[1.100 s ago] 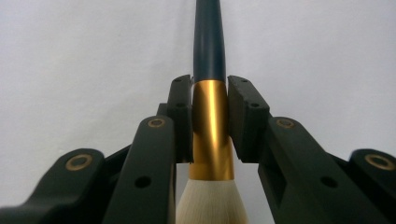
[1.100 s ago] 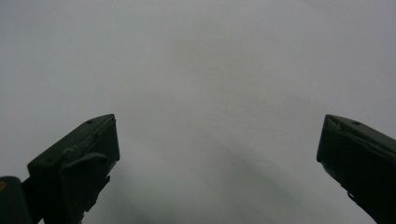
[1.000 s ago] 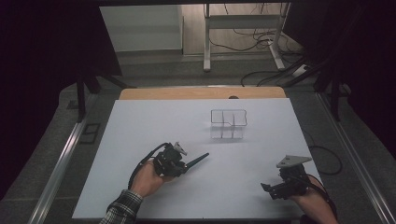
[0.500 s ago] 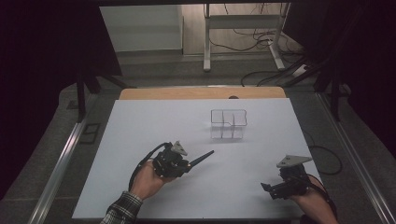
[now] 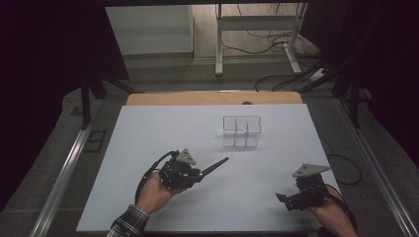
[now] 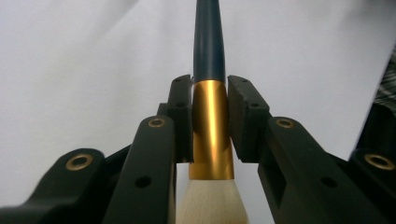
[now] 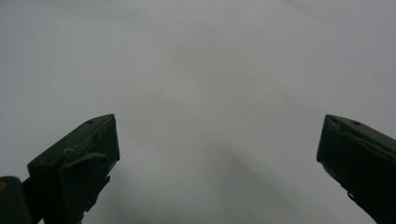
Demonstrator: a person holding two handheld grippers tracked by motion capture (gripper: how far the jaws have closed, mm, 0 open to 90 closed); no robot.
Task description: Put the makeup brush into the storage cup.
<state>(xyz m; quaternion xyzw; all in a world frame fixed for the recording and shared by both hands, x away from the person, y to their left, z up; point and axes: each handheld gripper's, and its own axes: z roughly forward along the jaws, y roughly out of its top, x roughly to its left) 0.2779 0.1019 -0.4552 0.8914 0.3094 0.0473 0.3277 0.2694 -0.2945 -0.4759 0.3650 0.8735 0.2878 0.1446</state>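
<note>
Left gripper view shows the left hand-held gripper (image 6: 209, 119) clamped on the brush (image 6: 208, 60) at its gold ferrule (image 6: 211, 130), mid-frame over the table (image 6: 70, 70), where the smooth metal could slip or twist.

Brush (image 6: 211, 116) bristles: cut off by the bottom edge, left gripper view.
Brush head: hidden behind the left gripper (image 5: 197, 174), high view.
Organizer (image 5: 241, 131) contents: too small to tell.

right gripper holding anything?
No. In the right gripper view the right gripper has its jaws wide apart, with bare white table between them and nothing against either pad.
</note>
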